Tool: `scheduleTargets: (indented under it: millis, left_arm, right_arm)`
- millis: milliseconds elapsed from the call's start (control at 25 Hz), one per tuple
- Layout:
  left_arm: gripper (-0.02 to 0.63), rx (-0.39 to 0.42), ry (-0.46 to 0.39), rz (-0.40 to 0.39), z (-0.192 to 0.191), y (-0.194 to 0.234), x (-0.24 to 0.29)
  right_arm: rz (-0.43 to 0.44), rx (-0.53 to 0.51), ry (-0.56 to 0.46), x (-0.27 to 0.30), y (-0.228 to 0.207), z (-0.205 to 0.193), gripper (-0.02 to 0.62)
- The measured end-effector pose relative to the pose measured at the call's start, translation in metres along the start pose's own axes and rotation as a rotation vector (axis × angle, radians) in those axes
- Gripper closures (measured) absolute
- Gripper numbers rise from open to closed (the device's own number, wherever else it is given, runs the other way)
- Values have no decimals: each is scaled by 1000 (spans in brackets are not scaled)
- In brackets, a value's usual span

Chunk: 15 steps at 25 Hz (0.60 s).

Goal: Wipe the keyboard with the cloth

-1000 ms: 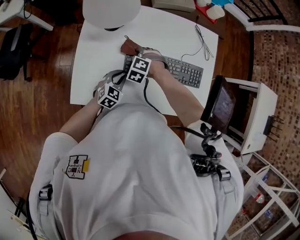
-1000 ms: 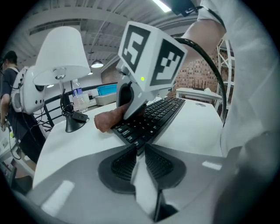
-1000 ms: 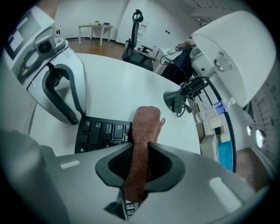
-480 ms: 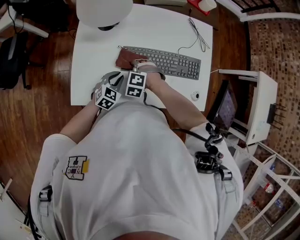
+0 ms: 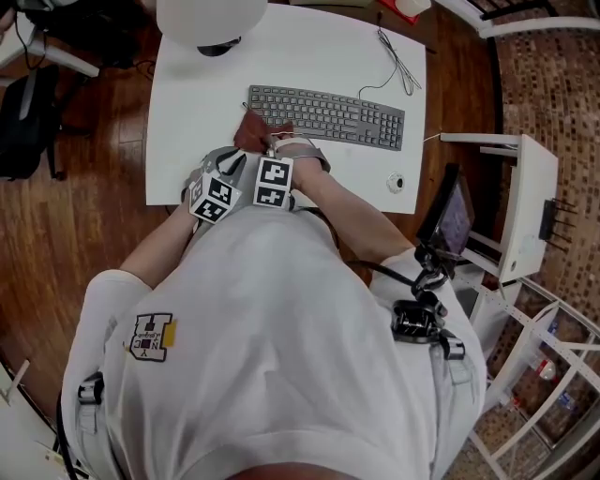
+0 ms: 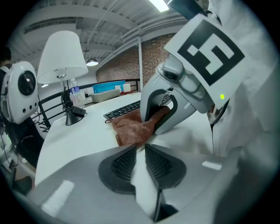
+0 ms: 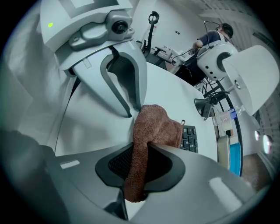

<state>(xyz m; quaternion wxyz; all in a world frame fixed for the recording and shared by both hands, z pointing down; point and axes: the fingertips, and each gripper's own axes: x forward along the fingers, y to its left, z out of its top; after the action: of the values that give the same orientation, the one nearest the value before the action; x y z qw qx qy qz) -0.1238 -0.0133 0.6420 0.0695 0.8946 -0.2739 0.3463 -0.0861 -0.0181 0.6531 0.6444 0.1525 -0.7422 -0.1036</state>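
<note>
The grey keyboard (image 5: 328, 115) lies across the white table (image 5: 187, 94). A brown cloth (image 5: 251, 133) hangs bunched at the keyboard's near left corner, and my right gripper (image 5: 265, 142) is shut on it. In the right gripper view the cloth (image 7: 153, 129) runs up between the jaws of my right gripper (image 7: 142, 153) and rests on the table beside the keyboard's end (image 7: 190, 139). My left gripper (image 5: 223, 167) hovers just left of the right one, above bare table. Its jaws (image 6: 139, 151) stand almost together with nothing between them, and they point at the cloth (image 6: 133, 129).
A white lamp (image 5: 211, 17) stands at the table's far left, and its base (image 6: 72, 117) is close to the keyboard's end. The keyboard's cable (image 5: 398, 66) loops at the far right. A small round object (image 5: 397, 182) lies near the right front edge. A white cart (image 5: 511, 216) stands to the right.
My right gripper has drawn the cloth from the keyboard's left keys back to its near left corner, toward me. The left gripper has drifted slightly alongside it.
</note>
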Motion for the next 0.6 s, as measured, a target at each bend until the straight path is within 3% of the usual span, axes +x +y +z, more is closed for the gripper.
scheduleTargets:
  millis: [240,600]
  left_arm:
    - [545,8,0,-7,-3,-1,0]
    - [545,19,3,-8,-2,3,-5]
  right_arm:
    - [-33,2,-1,4,6,-2,522]
    - [-10,2,-4,0,6,0,520]
